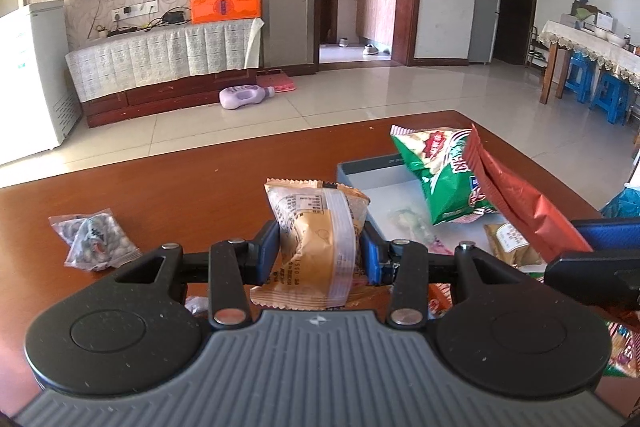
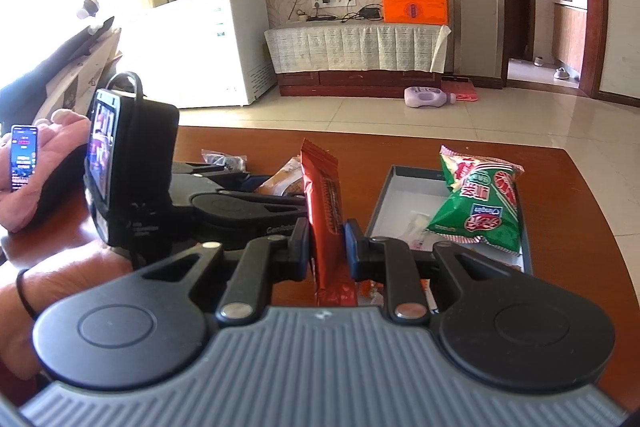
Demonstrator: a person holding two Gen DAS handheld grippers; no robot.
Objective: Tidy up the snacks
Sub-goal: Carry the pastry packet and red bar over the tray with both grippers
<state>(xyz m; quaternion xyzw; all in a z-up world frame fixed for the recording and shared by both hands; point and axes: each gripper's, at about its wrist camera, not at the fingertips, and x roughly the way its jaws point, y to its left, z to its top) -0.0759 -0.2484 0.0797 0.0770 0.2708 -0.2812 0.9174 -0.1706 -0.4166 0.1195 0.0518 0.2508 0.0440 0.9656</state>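
Note:
My left gripper [image 1: 320, 247] is shut on a tan wrapped pastry packet [image 1: 316, 227], held above the brown table [image 1: 200, 187] just left of a shallow grey box [image 1: 362, 167]. My right gripper [image 2: 328, 243] is shut on a red-brown snack bar wrapper [image 2: 326, 203] standing upright between its pads; the same wrapper [image 1: 516, 195] shows at the right of the left wrist view. A green chip bag [image 2: 480, 203] leans in the grey box [image 2: 384, 195]. The green bag [image 1: 444, 171] rests over the box's far corner. A clear packet of dark sweets [image 1: 92, 239] lies on the table's left.
More small packets [image 1: 508, 239] lie in the box and near its front. A person's hand holding a phone [image 2: 24, 155] sits at the table's left edge. Beyond the table are a tiled floor, a TV cabinet [image 2: 356, 47], a white freezer [image 2: 208, 43] and a purple bottle [image 2: 428, 95].

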